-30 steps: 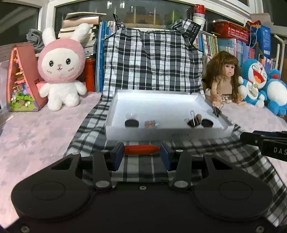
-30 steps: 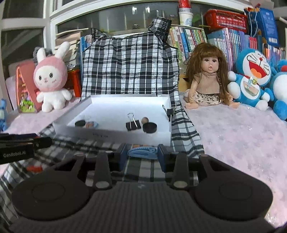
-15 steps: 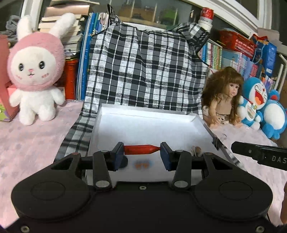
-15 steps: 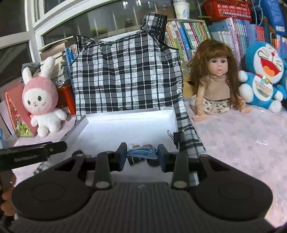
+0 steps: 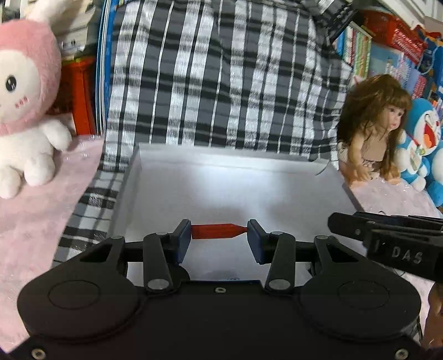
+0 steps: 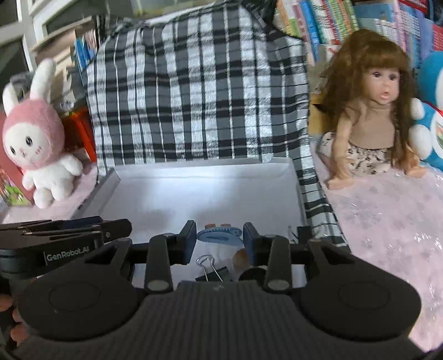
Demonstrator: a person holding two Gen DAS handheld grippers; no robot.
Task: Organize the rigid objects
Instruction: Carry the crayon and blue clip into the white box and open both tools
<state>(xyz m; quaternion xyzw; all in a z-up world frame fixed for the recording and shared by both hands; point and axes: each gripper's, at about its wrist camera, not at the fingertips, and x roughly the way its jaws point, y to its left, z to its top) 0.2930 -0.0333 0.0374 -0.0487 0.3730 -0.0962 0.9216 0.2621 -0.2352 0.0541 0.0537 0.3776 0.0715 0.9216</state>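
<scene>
My left gripper (image 5: 219,235) is shut on a red pen-like stick (image 5: 218,231) held crosswise, hanging over the white tray (image 5: 221,177). In the right wrist view my right gripper (image 6: 220,239) is shut on a light blue hair clip (image 6: 220,235), also above the white tray (image 6: 193,171). Below it in the tray lie a black binder clip (image 6: 211,272), a brown round piece (image 6: 241,259) and a black disc (image 6: 253,275). The right gripper's body (image 5: 387,235) shows at the right of the left view; the left gripper's body (image 6: 63,235) shows at the left of the right view.
A black-and-white plaid cloth (image 5: 221,77) lies under the tray and drapes up behind it. A pink bunny plush (image 5: 25,110) sits left, a long-haired doll (image 5: 373,130) and blue plush toys (image 5: 426,144) right. Books (image 6: 318,22) line the back. A person's fingers (image 6: 13,321) hold the left gripper.
Both grippers have moved forward from in front of the tray to above its inside, still holding the red stick and the blue clip. The tray's small items now lie beneath them.
</scene>
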